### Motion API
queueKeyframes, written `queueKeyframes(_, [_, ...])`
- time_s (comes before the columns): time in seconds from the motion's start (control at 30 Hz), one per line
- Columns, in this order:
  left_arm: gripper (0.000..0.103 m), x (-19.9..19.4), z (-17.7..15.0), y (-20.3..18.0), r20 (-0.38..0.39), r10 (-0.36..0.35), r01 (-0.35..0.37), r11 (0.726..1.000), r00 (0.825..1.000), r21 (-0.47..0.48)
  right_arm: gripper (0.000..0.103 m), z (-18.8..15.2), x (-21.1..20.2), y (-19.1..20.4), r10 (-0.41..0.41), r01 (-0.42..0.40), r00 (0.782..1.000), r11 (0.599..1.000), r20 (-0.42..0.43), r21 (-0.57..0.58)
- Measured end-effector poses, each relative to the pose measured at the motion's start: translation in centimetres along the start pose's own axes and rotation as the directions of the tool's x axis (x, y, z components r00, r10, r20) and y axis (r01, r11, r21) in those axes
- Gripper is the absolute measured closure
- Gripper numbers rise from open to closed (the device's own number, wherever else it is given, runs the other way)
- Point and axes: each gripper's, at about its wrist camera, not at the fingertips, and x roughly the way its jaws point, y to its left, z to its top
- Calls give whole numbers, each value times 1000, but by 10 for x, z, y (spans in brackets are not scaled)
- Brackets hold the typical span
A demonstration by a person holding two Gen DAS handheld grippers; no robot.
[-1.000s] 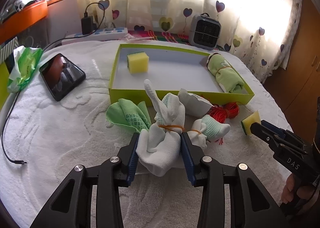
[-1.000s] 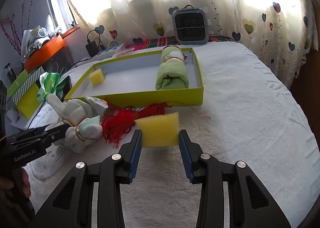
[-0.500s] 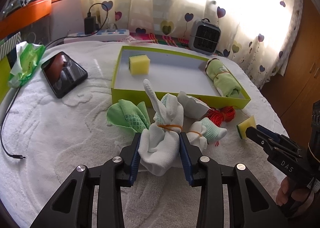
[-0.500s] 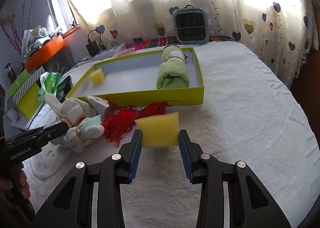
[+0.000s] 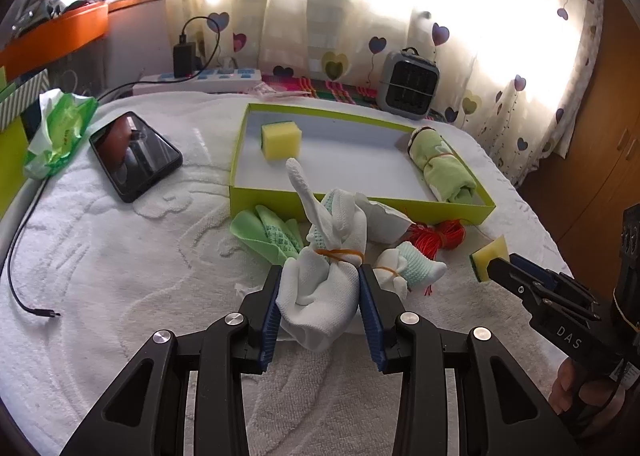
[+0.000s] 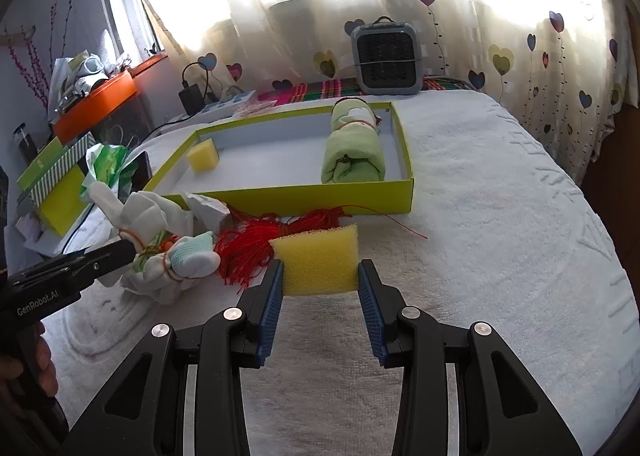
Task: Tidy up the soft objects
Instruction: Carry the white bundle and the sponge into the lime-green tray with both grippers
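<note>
Two grippers, both loaded. Left gripper [image 5: 320, 298] has its fingers [image 5: 270, 314] clamped on a white sock bundle [image 5: 324, 288] tied with an orange rubber band, one sock end sticking up. Right gripper [image 6: 320, 284] has its fingers [image 6: 370, 312] clamped on a yellow sponge [image 6: 318, 262], pads touching both sides.

Both sit in front of the green tray [image 6: 280, 198] on a white towel-covered surface [image 6: 500, 236]. In the tray: another yellow sponge [image 5: 280, 140] at the far left corner, a rolled green cloth [image 6: 354, 146] along the right wall.

Just outside the tray's near wall: a green patterned cloth [image 5: 266, 234], a smaller sock bundle [image 5: 408, 266], and a red string tangle [image 6: 256, 248] between the socks and the held sponge.

Off to the left: a phone [image 5: 134, 154] and a green tissue pack [image 5: 58, 132]. A small heater [image 6: 386, 58] stands behind the tray by the curtain.
</note>
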Motion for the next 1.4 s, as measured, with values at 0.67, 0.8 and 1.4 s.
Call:
queueKeyframes(0.67, [68,-15,6,1,41,-10,11,1000,999,-5,64,6,-10,8,12,-11,1000,1000,26,-23])
queueKeyframes(0.8, [68,-18,11,1,55,-13,13,1000,998,-5,64,10,-12,10,7,-6,999,999,39,-34])
queueKeyframes(1.4, [68,-15,37,12,80,-13,14,1000,997,-16,64,34,-10,21,11,-5,997,997,70,-77])
